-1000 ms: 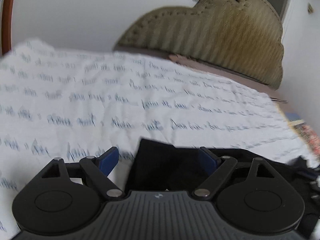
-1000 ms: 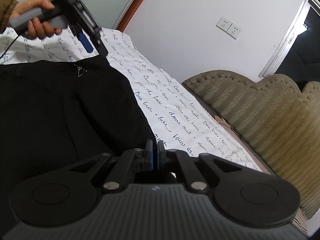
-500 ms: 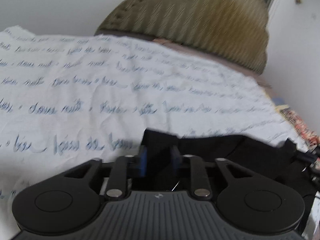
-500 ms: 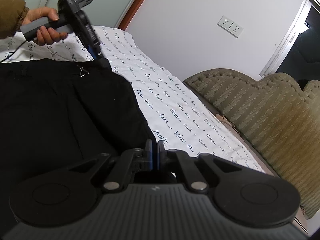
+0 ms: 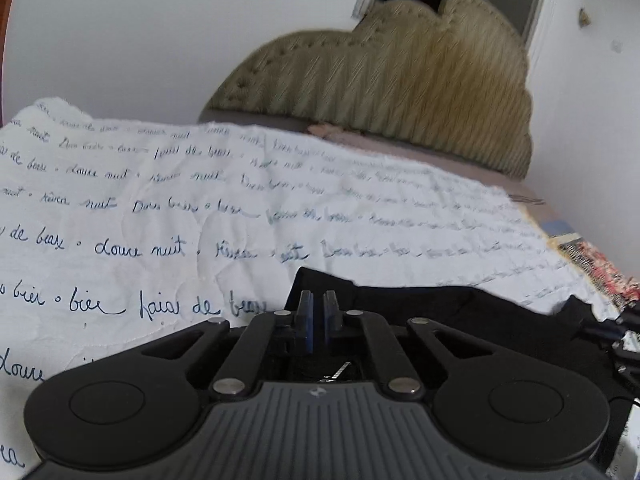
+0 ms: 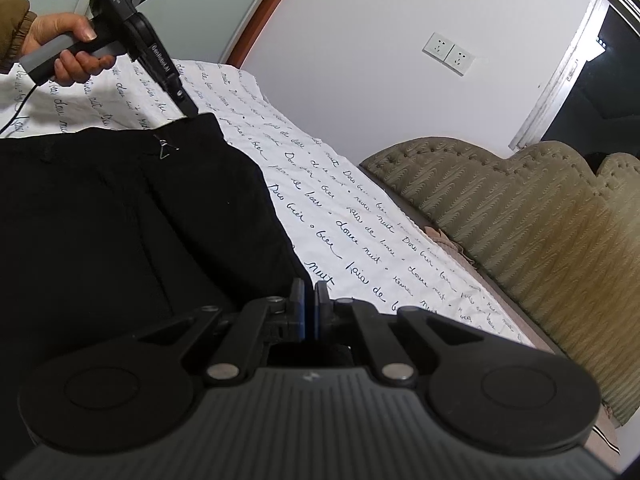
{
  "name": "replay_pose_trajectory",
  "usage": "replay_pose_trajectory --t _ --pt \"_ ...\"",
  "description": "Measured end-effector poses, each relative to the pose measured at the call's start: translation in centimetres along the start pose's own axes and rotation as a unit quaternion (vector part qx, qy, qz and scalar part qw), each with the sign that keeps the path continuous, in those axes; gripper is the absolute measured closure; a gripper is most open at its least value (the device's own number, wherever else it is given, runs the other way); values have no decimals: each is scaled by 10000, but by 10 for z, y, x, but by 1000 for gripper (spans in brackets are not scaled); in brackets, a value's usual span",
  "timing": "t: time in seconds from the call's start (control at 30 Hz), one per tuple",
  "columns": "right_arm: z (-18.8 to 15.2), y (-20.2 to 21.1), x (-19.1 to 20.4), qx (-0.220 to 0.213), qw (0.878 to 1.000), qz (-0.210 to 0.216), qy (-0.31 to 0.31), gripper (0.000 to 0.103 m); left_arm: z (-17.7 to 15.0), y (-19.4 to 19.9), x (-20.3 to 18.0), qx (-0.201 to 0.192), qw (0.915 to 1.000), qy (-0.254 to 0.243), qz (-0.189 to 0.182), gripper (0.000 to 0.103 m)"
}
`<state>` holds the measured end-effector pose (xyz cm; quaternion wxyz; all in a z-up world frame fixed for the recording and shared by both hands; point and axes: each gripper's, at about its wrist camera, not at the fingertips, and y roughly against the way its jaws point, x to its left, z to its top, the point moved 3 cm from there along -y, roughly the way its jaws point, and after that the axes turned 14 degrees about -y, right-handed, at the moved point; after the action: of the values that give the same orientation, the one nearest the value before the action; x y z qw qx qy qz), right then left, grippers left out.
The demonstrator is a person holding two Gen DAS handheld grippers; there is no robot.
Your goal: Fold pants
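Note:
Black pants lie spread on a white sheet with blue handwriting print. My right gripper is shut on the near corner of the pants. My left gripper is shut on the far corner of the pants; in the right wrist view it shows at the top left, held by a hand, its tips pinching that corner. A small metal clasp sits near the waistband.
An olive upholstered headboard runs along the right of the bed. White walls stand behind, with two sockets. A patterned cloth lies at the bed's right edge in the left wrist view.
My left gripper closed from wide open onto the pants corner and lifted slightly. My right gripper stayed shut on its corner.

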<state>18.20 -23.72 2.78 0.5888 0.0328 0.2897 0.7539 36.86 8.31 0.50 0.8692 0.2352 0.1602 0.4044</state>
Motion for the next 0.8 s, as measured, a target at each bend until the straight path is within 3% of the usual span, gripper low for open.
replay_pose_trajectory --t 0.1,0.17,0.23,0.27,0.33,0.37,0.4,0.47,0.53,0.63,0.7,0.73,0.8 --pt "-4 10 2 -38 9999 -66 72 102 -2 5 -8 82 9994 -318 97 98" --pt "-5 13 -1 -30 10000 -53 -8 102 0 6 -10 -36 9979 -508 407 98" --pt "-6 11 -4 25 9999 -105 -43 102 5 3 -6 61 9979 -523 379 96" --pt "-7 10 -5 71 9999 -119 -48 102 8 -3 -1 231 9985 -405 297 89" --pt "-6 6 -8 115 9999 -61 -80 102 6 -16 11 593 9978 -34 286 64" --pt "-3 2 -10 157 9998 33 -97 102 4 -23 15 757 9964 102 374 36" --pt "2 -4 -11 217 9995 185 -120 102 0 -27 19 849 9948 195 524 21" --pt "17 -20 -13 242 9980 539 -240 97 -5 -29 26 758 9931 322 835 21" --pt "36 -48 -13 310 9924 1090 -489 95 -10 -30 33 770 9923 557 795 21" --pt "67 -113 -5 834 9705 2060 -934 73 -16 -31 40 924 9895 855 714 21" --pt "83 -149 10 869 9645 2312 -936 63 -17 -25 40 978 9894 715 802 21" --pt "91 -170 18 1038 9561 2556 -989 63 -17 -21 39 972 9894 551 927 21" --pt "104 -201 29 1054 9505 2714 -1085 63 -18 -14 33 944 9884 140 1180 21"
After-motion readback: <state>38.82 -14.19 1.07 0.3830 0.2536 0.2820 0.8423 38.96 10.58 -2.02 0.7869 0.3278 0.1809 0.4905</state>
